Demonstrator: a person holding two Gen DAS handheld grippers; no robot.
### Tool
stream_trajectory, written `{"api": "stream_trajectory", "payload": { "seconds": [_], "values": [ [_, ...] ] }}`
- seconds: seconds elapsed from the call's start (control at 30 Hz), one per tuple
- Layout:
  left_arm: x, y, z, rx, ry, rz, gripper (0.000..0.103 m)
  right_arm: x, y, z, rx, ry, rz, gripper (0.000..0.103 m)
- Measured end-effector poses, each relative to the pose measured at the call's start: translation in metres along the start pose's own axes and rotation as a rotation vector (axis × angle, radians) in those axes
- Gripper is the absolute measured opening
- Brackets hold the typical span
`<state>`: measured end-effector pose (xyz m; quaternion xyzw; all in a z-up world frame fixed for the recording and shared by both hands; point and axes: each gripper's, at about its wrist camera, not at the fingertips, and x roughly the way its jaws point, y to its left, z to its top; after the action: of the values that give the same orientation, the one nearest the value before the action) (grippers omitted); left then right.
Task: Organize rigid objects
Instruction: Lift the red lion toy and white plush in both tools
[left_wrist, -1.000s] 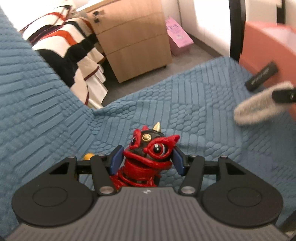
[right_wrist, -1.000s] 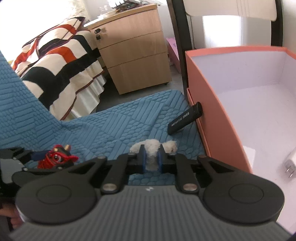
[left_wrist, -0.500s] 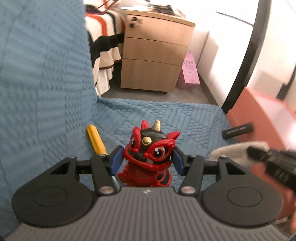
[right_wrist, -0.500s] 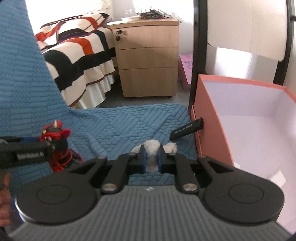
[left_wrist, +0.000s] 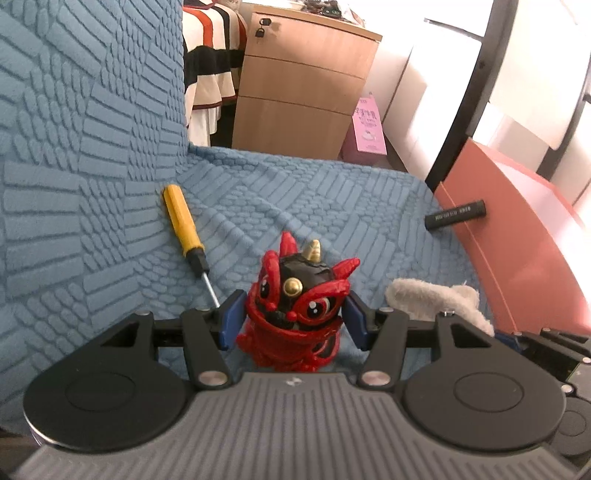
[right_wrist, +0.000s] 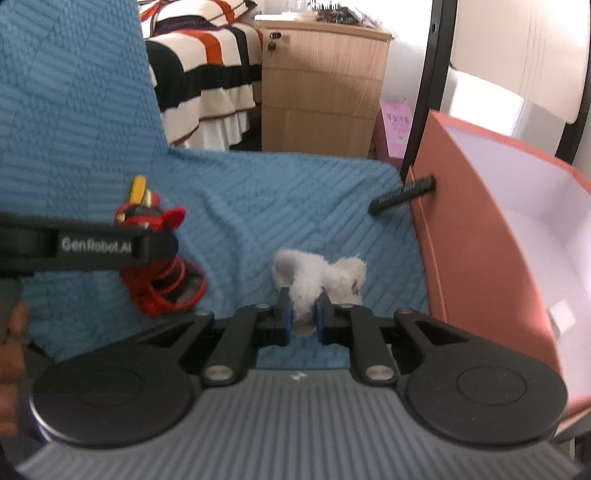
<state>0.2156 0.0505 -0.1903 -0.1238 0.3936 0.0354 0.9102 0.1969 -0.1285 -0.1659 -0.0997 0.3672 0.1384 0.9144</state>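
Note:
My left gripper (left_wrist: 292, 319) is shut on a red and black lion figurine (left_wrist: 295, 295), its blue pads against both sides. From the right wrist view the figurine (right_wrist: 162, 284) hangs beside the left gripper's black finger (right_wrist: 92, 245). My right gripper (right_wrist: 302, 321) is shut on a white plush toy (right_wrist: 321, 273), which also shows at the right of the left wrist view (left_wrist: 432, 299). A yellow-handled screwdriver (left_wrist: 183, 225) lies on the blue textured cover (left_wrist: 314, 192). A black bar (right_wrist: 402, 194) leans against the orange box (right_wrist: 480, 221).
The orange box (left_wrist: 517, 236) stands open at the right edge of the blue cover, white inside, with small white items on its floor. Behind are a wooden drawer cabinet (left_wrist: 295, 85), a striped bed cover (right_wrist: 207, 62), a pink bag (left_wrist: 367, 125) and a black frame post (right_wrist: 424, 85).
Both grippers have swung across the blue cover and rolled, each keeping its object. The screwdriver has come into the left wrist view, and the plush now sits close beside the figurine.

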Motion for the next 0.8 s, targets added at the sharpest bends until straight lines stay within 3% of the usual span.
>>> {"api": "stream_trajectory", "payload": {
  "seconds": [0.3,0.4,0.43,0.5,0.8],
  "values": [
    [-0.009,0.005,-0.020,0.038,0.035,-0.021,0.064,-0.001,0.000,-0.015,0.005,0.053,0.020,0.025],
    [-0.011,0.010,-0.022,0.020,0.032,-0.027,0.070,-0.004,-0.004,-0.014,0.013,0.047,0.013,0.042],
    [-0.011,0.011,-0.022,0.011,0.029,-0.029,0.070,-0.004,-0.006,-0.014,0.017,0.042,0.010,0.052],
    [-0.012,0.014,-0.021,-0.004,0.020,-0.044,0.070,-0.003,-0.009,-0.012,0.018,0.029,0.004,0.060],
    [-0.013,0.018,-0.017,-0.043,-0.018,-0.070,0.071,0.031,-0.012,-0.003,0.014,0.053,0.010,0.059]
  ]
}}
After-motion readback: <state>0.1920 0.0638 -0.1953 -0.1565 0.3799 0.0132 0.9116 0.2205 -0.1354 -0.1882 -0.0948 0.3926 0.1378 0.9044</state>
